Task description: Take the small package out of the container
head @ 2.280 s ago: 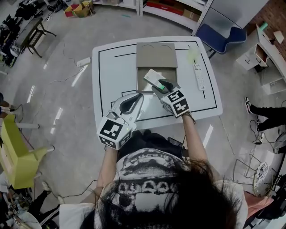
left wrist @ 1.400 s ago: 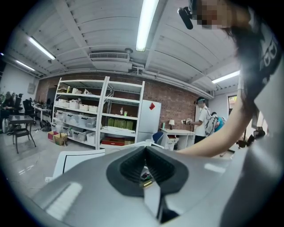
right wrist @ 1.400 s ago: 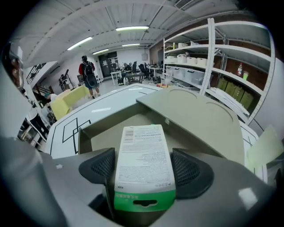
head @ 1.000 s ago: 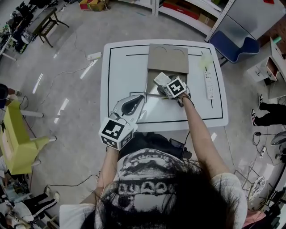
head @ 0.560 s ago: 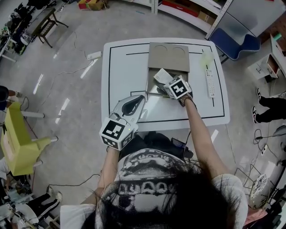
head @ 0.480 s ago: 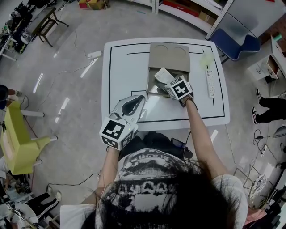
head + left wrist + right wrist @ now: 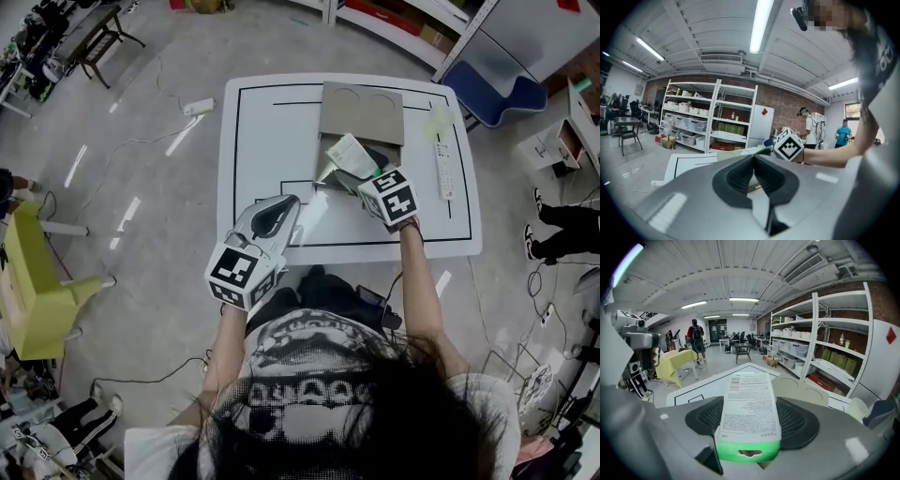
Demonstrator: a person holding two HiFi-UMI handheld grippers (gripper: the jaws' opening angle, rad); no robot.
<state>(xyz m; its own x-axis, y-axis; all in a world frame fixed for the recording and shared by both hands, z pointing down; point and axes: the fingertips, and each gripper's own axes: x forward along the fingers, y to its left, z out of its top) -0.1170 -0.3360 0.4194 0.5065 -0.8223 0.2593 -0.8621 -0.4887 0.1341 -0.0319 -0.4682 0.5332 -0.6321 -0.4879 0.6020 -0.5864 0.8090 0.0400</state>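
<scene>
The small package (image 7: 352, 156) is a flat white box with a green end. My right gripper (image 7: 370, 177) is shut on it and holds it up above the brown cardboard container (image 7: 362, 112) on the white table (image 7: 262, 141). In the right gripper view the package (image 7: 748, 413) lies flat between the two black pads (image 7: 799, 423), its printed face up and its green end nearest the camera. My left gripper (image 7: 281, 208) hangs over the table's near edge, away from the container. Its jaws (image 7: 753, 176) are shut with nothing between them.
A white remote control (image 7: 444, 171) lies at the table's right side, with a pale green object (image 7: 435, 122) beyond it. A blue chair (image 7: 489, 91) stands off the far right corner. Shelving (image 7: 820, 343) lines the room's wall; people (image 7: 696, 345) stand in the distance.
My right gripper has risen and drawn back toward me with the package, which now tilts up above the container. The left gripper has stayed almost still.
</scene>
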